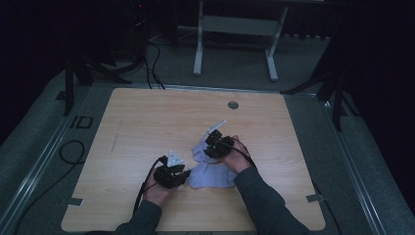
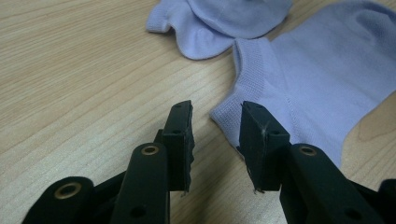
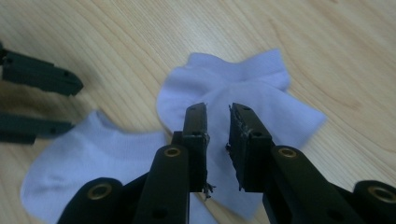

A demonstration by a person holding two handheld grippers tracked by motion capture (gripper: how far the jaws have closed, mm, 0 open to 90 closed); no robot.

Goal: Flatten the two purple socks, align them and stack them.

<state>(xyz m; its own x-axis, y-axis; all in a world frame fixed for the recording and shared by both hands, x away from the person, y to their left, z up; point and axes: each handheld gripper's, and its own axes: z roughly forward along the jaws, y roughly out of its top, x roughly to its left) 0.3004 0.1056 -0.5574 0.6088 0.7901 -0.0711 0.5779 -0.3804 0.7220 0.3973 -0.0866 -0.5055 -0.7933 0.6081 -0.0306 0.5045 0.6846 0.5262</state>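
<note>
Two pale lavender ankle socks lie on the wooden table. One sock is spread flat near the front, and the other sock lies partly over its far edge. My left gripper rests low at the left edge of the flat sock. Its jaws stand apart, and the cuff corner of the flat sock lies just ahead of my left gripper, untouched. My right gripper hovers over the upper sock. Its jaws leave a narrow gap with flat cloth showing through it.
A round grey grommet sits near the table's far edge. A white desk frame and cables are on the floor behind. The person's sleeves come in over the front edge. Bare wood extends to the left and far side.
</note>
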